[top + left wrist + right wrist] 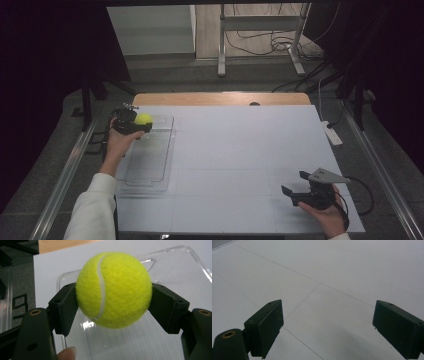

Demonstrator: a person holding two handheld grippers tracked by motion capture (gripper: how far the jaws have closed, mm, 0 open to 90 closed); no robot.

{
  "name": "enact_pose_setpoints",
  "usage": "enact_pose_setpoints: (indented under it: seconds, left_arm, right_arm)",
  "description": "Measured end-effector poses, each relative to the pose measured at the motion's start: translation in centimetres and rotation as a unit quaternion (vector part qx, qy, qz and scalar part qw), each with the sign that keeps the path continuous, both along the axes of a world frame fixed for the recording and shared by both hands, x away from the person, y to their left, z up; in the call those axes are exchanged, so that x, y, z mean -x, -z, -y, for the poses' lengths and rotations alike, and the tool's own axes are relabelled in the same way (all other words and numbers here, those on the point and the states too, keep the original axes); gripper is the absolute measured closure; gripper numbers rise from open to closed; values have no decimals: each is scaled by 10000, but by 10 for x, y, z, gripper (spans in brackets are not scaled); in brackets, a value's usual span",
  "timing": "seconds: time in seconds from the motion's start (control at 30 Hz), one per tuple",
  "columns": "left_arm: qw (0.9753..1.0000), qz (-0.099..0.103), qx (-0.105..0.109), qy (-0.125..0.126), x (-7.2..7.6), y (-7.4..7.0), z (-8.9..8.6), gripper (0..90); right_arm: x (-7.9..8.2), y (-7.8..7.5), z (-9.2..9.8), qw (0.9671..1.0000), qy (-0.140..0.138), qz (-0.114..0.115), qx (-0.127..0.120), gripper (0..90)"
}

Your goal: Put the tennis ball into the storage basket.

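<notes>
Now yellow tennis ball (pixel 113 290) clamped between both jaws of left gripper (pixel 134 123), held above far end of clear plastic tray (pixel 150 165) on white table (pixel 240 150), right gripper (pixel 296 186) near front right, jaws spread, holding nothing

No readable text, labels, brands or numbers anywhere. The tennis ball (pixel 113 290) clamped in the left gripper (pixel 113 306) shows only its white seam, no logo facing the camera.
</notes>
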State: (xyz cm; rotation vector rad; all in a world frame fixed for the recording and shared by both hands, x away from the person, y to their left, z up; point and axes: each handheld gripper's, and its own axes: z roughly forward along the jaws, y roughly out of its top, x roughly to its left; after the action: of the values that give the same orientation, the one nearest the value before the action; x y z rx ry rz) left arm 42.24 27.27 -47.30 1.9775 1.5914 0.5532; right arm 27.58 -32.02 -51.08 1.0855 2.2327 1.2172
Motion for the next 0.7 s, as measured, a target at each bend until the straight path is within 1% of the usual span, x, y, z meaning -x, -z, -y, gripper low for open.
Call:
enact_pose_setpoints:
  seconds: [0.13,0.23,0.33,0.5,0.67,0.7]
  left_arm:
    - [10000,-51,3,0,1,2,0,276]
    - [9999,-125,-48,29,1,4,1,276]
    - [9998,-159,-81,37,1,6,3,276]
    - [9994,-320,-128,49,-1,11,5,276]
    - [9991,-397,-133,66,-2,14,6,276]
    - [9988,-458,-160,94,-2,16,8,275]
  right_arm:
    - [0,0,-1,10000,-9,0,3,100]
    - [0,0,-1,10000,-10,-2,6,100]
    - [0,0,0,10000,-7,-1,3,100]
    - [0,0,-1,10000,-8,-2,16,100]
    - [0,0,0,10000,-4,5,11,100]
    - [0,0,0,10000,-7,0,13,100]
